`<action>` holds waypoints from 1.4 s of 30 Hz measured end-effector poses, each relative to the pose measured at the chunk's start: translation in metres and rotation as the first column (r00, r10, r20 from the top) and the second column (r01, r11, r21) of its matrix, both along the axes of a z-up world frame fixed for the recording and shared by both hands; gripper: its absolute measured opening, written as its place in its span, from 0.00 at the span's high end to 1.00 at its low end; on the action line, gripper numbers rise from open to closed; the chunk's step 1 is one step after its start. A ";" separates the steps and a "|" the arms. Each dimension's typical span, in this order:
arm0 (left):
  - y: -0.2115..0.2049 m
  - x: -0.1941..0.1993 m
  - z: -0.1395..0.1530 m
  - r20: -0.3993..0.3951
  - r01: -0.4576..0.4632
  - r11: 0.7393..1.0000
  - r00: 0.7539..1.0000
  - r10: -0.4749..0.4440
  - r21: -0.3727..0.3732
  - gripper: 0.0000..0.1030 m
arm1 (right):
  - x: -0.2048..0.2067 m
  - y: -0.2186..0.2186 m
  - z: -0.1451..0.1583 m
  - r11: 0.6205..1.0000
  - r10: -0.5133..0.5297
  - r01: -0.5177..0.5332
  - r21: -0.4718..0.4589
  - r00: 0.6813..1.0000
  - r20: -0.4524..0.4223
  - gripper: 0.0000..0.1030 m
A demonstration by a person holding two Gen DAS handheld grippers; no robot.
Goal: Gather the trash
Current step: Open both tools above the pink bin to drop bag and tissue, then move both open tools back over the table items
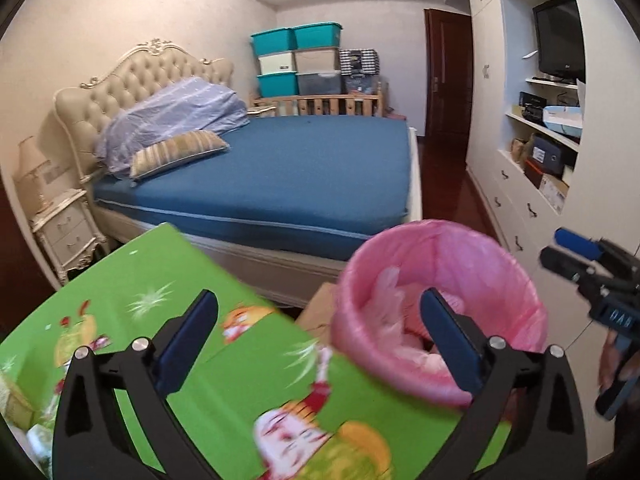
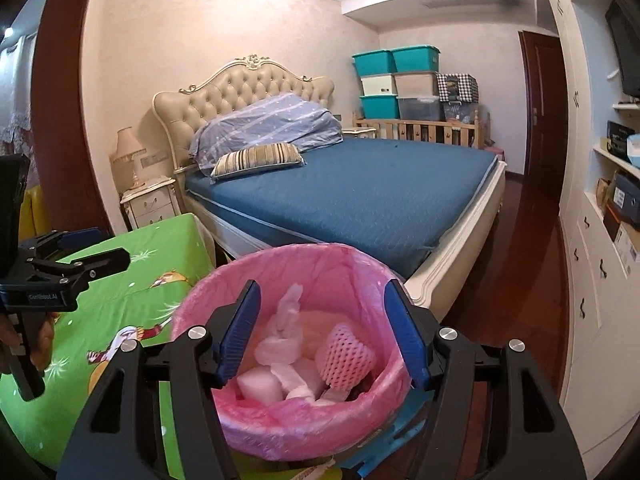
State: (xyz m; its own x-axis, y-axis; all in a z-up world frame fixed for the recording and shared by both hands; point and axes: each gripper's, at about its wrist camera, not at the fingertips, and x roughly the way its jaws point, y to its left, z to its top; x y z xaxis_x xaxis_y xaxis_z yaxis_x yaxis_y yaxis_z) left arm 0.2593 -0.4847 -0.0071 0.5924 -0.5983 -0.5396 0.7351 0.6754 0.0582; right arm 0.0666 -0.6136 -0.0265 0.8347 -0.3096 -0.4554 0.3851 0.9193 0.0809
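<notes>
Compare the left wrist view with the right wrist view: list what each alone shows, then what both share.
Only the left wrist view shows the black television in the white wall unit. Only the right wrist view looks down into the pink-lined round bin, showing the pink foam net sleeve and crumpled white tissues. Both share the bin, the blue-sheeted bed, the green cartoon-print cloth and the stacked teal storage boxes. The left gripper and right gripper are both open and empty.
</notes>
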 end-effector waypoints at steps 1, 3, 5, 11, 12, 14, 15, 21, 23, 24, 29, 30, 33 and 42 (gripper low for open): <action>0.009 -0.001 0.002 0.005 -0.012 1.000 1.000 0.012 -0.003 0.05 | -0.001 0.005 0.003 1.000 0.005 -0.005 -0.006 1.000 0.004 0.40; 0.034 -0.005 0.009 0.020 -0.034 0.999 0.999 0.034 -0.018 0.05 | -0.004 0.014 0.008 1.000 0.022 -0.022 -0.013 1.000 0.011 0.40; 0.061 -0.010 0.017 0.045 -0.057 0.998 0.997 0.058 -0.028 0.05 | -0.004 0.026 0.015 0.999 0.037 -0.036 -0.024 0.999 0.017 0.40; 0.143 -0.029 0.032 0.097 -0.158 0.986 0.982 0.162 -0.042 0.05 | 0.008 0.070 0.024 0.992 0.123 -0.122 -0.020 0.992 0.031 0.39; 0.157 -0.032 0.033 0.089 -0.175 0.984 0.980 0.178 -0.047 0.05 | 0.013 0.082 0.023 0.990 0.143 -0.143 -0.018 0.989 0.028 0.39; 0.190 -0.036 0.031 0.069 -0.198 0.978 0.977 0.202 -0.057 0.05 | 0.024 0.101 0.020 0.983 0.182 -0.181 -0.007 0.983 0.016 0.38; 0.203 -0.036 0.031 0.069 -0.212 0.976 0.974 0.215 -0.059 0.05 | 0.029 0.112 0.018 0.979 0.202 -0.202 -0.001 0.979 0.009 0.37; 0.294 -0.044 0.019 0.084 -0.348 0.934 0.931 0.354 -0.078 0.05 | 0.059 0.179 0.003 0.950 0.310 -0.308 0.052 0.951 -0.023 0.35; 0.324 -0.048 0.015 0.072 -0.397 0.913 0.912 0.404 -0.092 0.05 | 0.066 0.201 -0.001 0.939 0.342 -0.339 0.064 0.939 -0.036 0.35; 0.342 -0.049 0.013 0.065 -0.427 0.899 0.899 0.433 -0.096 0.05 | 0.069 0.211 -0.003 0.934 0.354 -0.351 0.066 0.934 -0.042 0.35; 0.404 -0.057 -0.003 0.056 -0.552 0.831 0.830 0.555 -0.065 0.05 | 0.083 0.269 -0.015 0.904 0.424 -0.417 0.094 0.903 -0.075 0.31; 0.417 -0.059 -0.007 0.052 -0.577 0.815 0.813 0.580 -0.058 0.05 | 0.085 0.280 -0.017 0.899 0.434 -0.426 0.099 0.897 -0.079 0.31; 0.445 -0.065 -0.018 0.033 -0.634 0.772 0.771 0.636 -0.045 0.05 | 0.090 0.312 -0.023 0.882 0.467 -0.457 0.115 0.879 -0.092 0.29; 0.478 -0.083 -0.038 0.016 -0.684 0.730 0.729 0.684 -0.023 0.05 | 0.107 0.395 -0.044 0.871 0.490 -0.483 0.087 0.847 -0.206 0.23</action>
State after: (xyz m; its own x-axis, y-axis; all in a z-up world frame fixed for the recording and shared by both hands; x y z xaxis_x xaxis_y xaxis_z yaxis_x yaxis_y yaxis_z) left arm 0.1766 -0.0062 -0.0453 0.8558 -0.0346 -0.5161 0.0729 0.9959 0.0541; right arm 0.1732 -0.2191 -0.0706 0.7556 0.1279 -0.6424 -0.1003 0.9918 0.0795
